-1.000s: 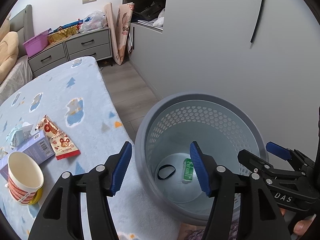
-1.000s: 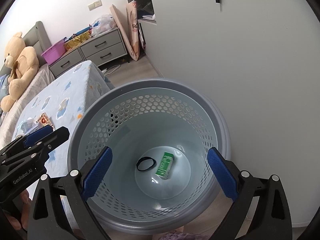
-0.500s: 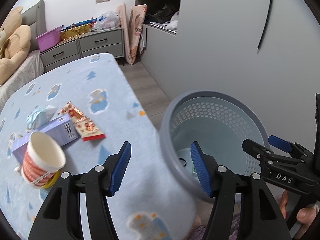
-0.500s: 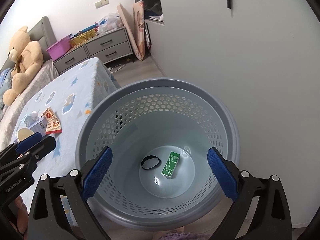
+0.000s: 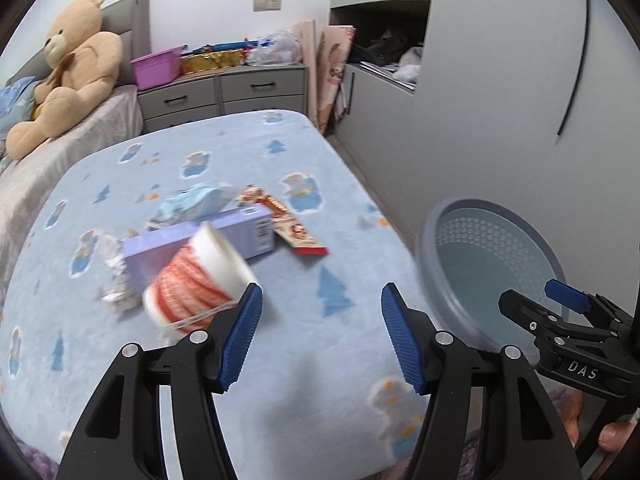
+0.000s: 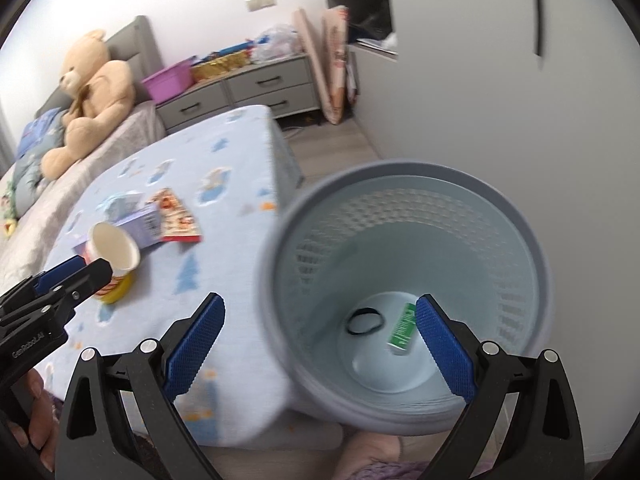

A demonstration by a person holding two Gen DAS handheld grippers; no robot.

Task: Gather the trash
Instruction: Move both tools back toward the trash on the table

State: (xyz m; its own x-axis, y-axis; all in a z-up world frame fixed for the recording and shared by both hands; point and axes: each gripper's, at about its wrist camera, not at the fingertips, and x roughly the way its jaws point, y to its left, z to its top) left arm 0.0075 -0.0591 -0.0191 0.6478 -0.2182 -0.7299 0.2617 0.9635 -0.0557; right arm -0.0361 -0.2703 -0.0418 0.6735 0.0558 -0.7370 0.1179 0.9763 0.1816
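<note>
Both wrist cameras look steeply down from close above; the left faces the table (image 5: 280,168), the right the bin (image 6: 404,176); both share these.

"DAS" on the right gripper (image 5: 568,312), "GenRobot.AI" on the left gripper (image 6: 56,280)

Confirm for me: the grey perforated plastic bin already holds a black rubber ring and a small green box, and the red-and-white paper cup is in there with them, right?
Not quite. The grey perforated plastic bin holds only the black rubber ring and the small green box. The red-and-white paper cup is on the blue patterned blanket, beside the lilac carton. The right wrist view shows this.
</note>
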